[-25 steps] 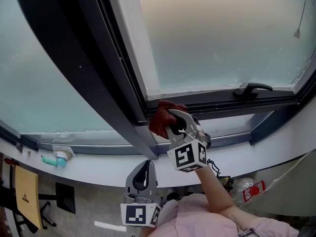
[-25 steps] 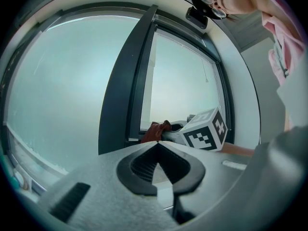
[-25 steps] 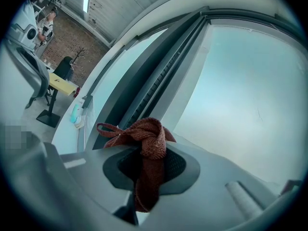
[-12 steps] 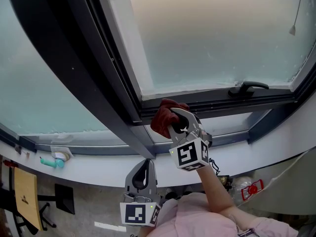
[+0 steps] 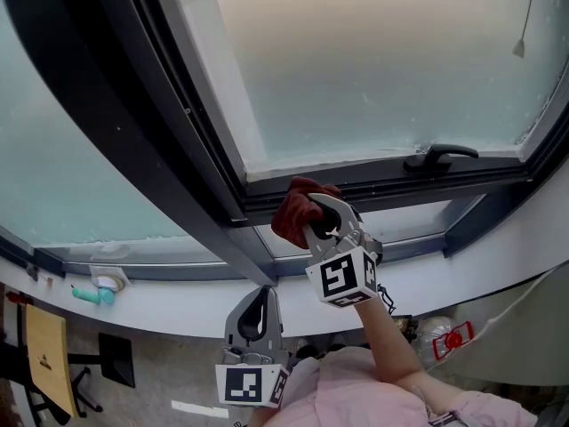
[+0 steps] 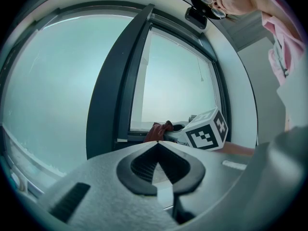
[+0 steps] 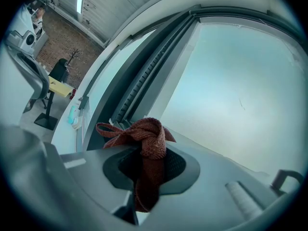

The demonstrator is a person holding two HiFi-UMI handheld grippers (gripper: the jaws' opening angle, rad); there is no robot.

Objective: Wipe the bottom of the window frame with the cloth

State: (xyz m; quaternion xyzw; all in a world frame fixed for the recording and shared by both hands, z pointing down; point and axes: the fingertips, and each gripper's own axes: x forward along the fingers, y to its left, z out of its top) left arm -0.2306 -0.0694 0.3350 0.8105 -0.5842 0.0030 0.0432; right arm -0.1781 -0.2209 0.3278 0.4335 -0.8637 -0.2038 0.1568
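My right gripper is shut on a bunched dark red cloth, which sits against the bottom of the dark window frame near the slanted centre post. In the right gripper view the cloth hangs between the jaws and bulges past their tips. My left gripper is held low, below the sill, jaws together with nothing between them. In the left gripper view the cloth and the right gripper's marker cube show ahead by the frame.
A black window handle sits on the frame to the right of the cloth. A white sill runs below, with a teal object at its left. A cord hangs at the top right. Chairs and a yellow table stand below left.
The view has shifted a little, so the frame and handle sit slightly higher and further left in the picture. The right gripper with the cloth has hardly moved. The left gripper is still.
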